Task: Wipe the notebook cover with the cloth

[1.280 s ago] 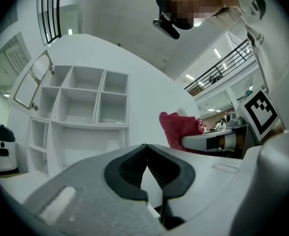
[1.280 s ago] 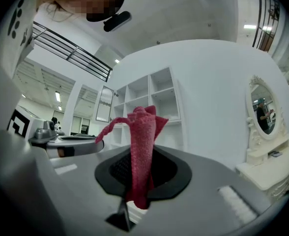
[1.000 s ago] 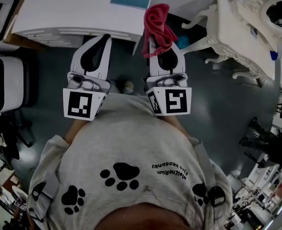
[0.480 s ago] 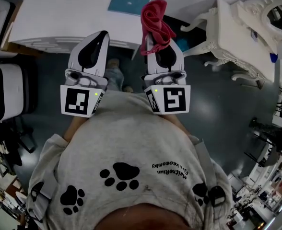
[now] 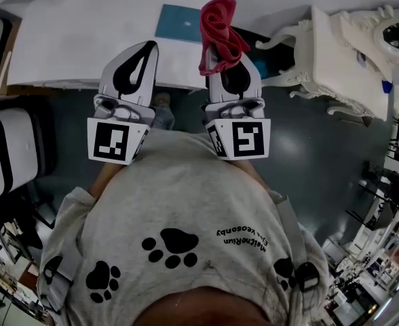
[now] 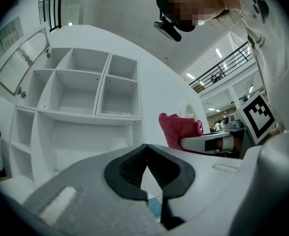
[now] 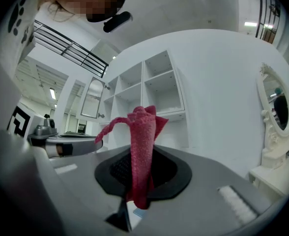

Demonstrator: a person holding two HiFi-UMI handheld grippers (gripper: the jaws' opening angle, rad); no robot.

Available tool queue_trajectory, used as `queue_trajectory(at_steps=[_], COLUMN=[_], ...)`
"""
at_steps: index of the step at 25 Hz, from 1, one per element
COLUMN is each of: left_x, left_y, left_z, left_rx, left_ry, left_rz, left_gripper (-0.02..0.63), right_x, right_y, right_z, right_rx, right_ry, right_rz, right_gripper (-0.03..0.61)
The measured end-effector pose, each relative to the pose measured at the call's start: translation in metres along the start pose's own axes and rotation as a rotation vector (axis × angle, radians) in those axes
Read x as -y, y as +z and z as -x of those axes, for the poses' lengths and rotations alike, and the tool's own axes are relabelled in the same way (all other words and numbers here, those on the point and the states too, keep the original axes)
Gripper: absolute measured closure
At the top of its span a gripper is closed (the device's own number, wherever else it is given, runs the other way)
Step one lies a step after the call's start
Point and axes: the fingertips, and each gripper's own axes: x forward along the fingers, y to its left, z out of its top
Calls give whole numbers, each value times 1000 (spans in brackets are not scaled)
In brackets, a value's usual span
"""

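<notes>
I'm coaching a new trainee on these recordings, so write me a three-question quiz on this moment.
1. True or false: the red cloth is clamped between the right gripper's jaws.
2. Where does the teal rectangular notebook lie? A, on the dark floor; B, on the white table; C, in the white shelf unit.
3. Fill in: the left gripper, jaws together, holds ____.
Key: 1 true; 2 B; 3 nothing.

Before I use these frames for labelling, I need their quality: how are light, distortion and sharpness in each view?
Head view: dim overall, floor dark, yet the white table is bright and the cloth and notebook read sharply. Left gripper view: strong fisheye, shelves bowed, corners black. Right gripper view: same distortion, cloth crisp, evenly lit.
</notes>
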Motion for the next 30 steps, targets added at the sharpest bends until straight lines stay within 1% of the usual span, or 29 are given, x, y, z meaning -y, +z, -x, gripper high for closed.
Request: queue_trajectory(at_steps=[3, 8, 15, 21, 27, 30], left_x=[-21, -53, -75, -81, -84, -87], left_y=[-6, -18, -33, -46, -58, -66], left_z=[-19, -38, -53, -64, -76, -80], left_rx=[-8, -11, -20, -46, -75, -103], left_ry=[-20, -67, -120, -133, -114, -94], left_rz=[3, 35, 68, 92, 105, 116], left_gripper=[615, 615, 615, 615, 615, 616], right_x=[3, 0, 1, 3, 13, 15], right_y=[-4, -11, -17, -21, -30, -37], right_z=[-29, -67, -92, -105, -120, -130], right_rx=[-6, -25, -61, -78, -97, -120], right_ry=[-15, -48, -96, -78, -44, -11], right_rz=[2, 20, 51, 98, 87, 84], right_gripper=[531, 531, 531, 531, 531, 531])
